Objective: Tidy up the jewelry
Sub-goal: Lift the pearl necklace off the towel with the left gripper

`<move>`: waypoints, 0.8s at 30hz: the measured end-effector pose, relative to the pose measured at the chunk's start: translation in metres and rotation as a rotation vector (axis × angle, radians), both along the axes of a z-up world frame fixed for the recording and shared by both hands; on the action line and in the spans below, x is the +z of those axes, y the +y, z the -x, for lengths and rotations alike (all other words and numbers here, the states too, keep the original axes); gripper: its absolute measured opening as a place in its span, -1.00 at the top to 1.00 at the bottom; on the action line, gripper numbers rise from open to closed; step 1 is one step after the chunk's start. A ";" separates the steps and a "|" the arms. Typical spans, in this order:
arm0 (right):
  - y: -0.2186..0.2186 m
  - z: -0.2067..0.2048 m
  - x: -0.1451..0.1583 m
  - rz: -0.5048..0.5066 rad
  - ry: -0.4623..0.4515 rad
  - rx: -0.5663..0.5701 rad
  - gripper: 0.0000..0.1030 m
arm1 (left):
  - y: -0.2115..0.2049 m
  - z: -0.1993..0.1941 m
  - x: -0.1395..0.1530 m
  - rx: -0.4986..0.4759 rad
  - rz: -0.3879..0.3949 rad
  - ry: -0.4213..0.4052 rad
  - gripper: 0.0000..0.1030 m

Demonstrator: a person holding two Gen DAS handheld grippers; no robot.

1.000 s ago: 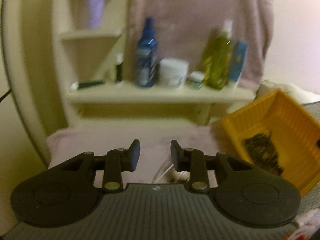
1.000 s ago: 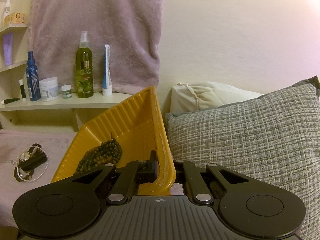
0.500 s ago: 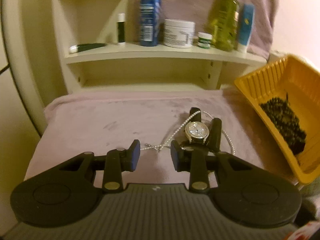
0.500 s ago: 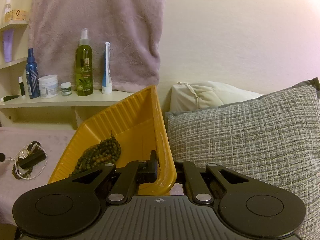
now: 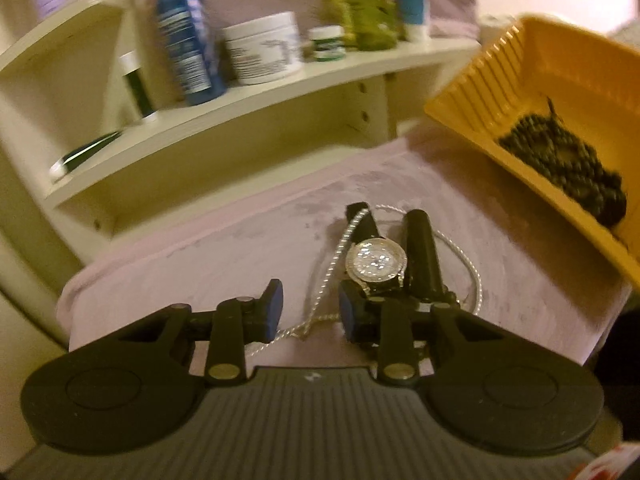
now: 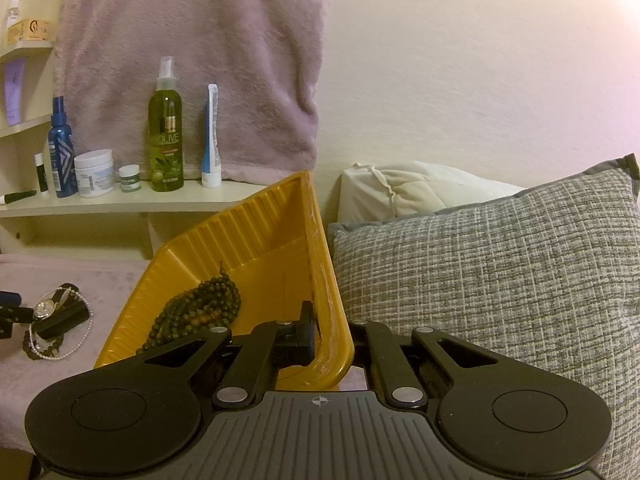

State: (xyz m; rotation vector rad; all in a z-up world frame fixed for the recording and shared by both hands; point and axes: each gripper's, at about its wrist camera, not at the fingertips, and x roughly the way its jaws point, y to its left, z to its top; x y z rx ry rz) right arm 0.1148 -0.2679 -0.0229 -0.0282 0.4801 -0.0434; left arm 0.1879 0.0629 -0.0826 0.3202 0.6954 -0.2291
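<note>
1. Left gripper (image 5: 310, 312) sits low over the mauve blanket (image 5: 200, 248), jaws spread wide with nothing between the pads; a strand of the pearl necklace (image 5: 332, 256) crosses the gap beneath them.
2. Right there at the right fingertip: the wristwatch (image 5: 376, 260), glittering face up, its black strap running away from the camera, a black cylinder (image 5: 420, 256) lying just beside it, the necklace looping around both.
3. Right gripper (image 6: 332, 344) is clamped on the near corner of the yellow tray (image 6: 324, 264), one finger inside the wall, the other outside, and the tray tilts up off the blanket.
4. In the tray, the dark bead strand (image 6: 200, 312) lies heaped against the lower side.
5. To the tray's right, a grey woven pillow (image 6: 500, 272) presses against its wall.
6. Farther back, the cream shelf (image 6: 132, 200) carries a blue spray bottle (image 6: 62, 152), a white jar (image 6: 95, 172) and a green olive bottle (image 6: 166, 132), with a mauve towel (image 6: 200, 60) hanging behind them.
</note>
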 end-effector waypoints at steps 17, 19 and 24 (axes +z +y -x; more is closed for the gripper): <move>-0.001 0.002 0.001 0.001 -0.003 0.008 0.89 | 0.015 0.003 0.040 0.009 0.074 -0.026 0.96; 0.000 0.002 0.002 0.001 -0.004 0.009 0.89 | 0.019 0.006 0.056 0.016 0.096 -0.057 0.96; 0.001 0.003 0.003 0.003 -0.008 0.013 0.88 | 0.023 0.011 0.090 0.015 0.148 -0.113 0.97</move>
